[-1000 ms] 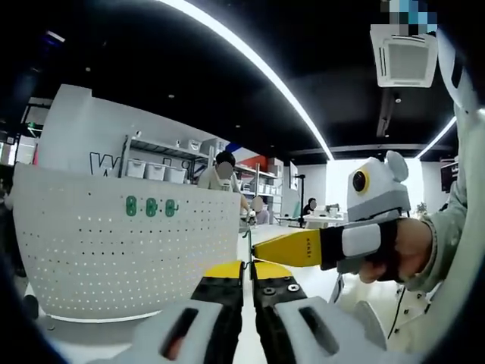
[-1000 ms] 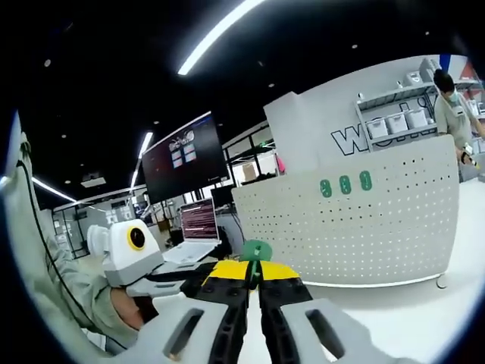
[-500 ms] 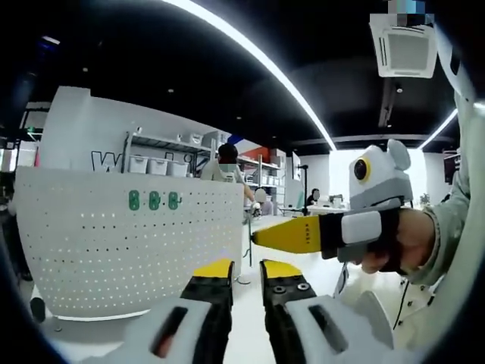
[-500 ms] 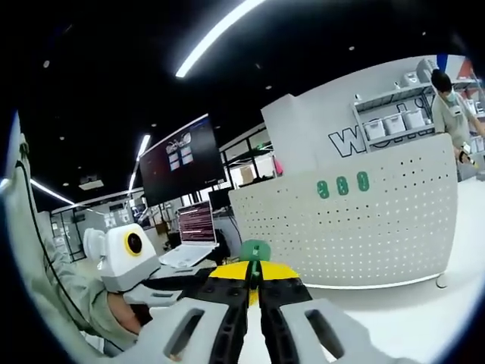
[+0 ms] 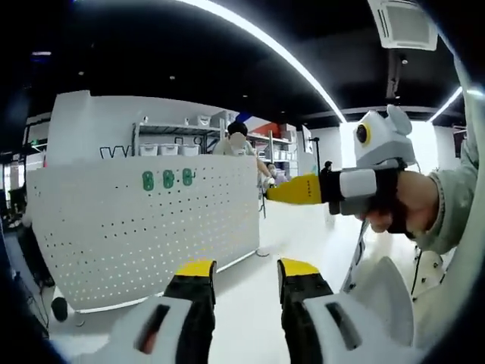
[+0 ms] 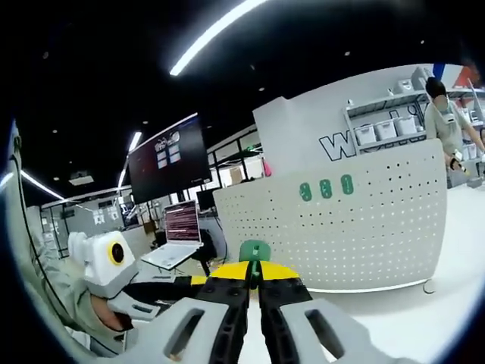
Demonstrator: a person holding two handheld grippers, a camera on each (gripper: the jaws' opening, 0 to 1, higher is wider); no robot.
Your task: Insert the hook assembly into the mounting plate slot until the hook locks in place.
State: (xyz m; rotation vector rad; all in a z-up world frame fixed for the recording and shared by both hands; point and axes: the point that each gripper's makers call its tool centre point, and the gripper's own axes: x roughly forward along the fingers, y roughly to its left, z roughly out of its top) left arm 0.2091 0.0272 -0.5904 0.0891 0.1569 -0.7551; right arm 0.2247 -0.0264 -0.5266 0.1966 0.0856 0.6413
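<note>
In the left gripper view, the left gripper [image 5: 244, 274] has its two yellow-tipped jaws spread well apart with a clear gap of white tabletop [image 5: 241, 303] showing between them; nothing is held or touched. Just above and to the right, the right gripper [image 5: 282, 191] comes in from the right, carried in a person's hand [image 5: 418, 212], its yellow tip pointing left toward the edge of the white perforated mounting plate [image 5: 144, 227]. In the right gripper view, the right gripper [image 6: 255, 274] has its jaws closed down to a thin slit, pinching the green hook assembly [image 6: 254, 253]; the rounded green head stands above the yellow jaw tips, and a narrow green strip runs down between the jaws, so its long axis lies along the jaws, pointing forward and away from the camera. The hook sits in front of the lower left part of the mounting plate [image 6: 356, 227], but whether it touches the plate cannot be told. The plate stands upright on the table, curved by the lens, with rows of small holes and three green hooks [image 6: 325, 189] side by side near its top. The left gripper [image 6: 155, 292] appears at lower left in this view, dark jaws reaching toward the centre, held by a hand with a pale sleeve [image 6: 53, 292]. Behind it, an open laptop [image 6: 178, 235] sits beneath a large dark monitor [image 6: 168, 155].
</note>
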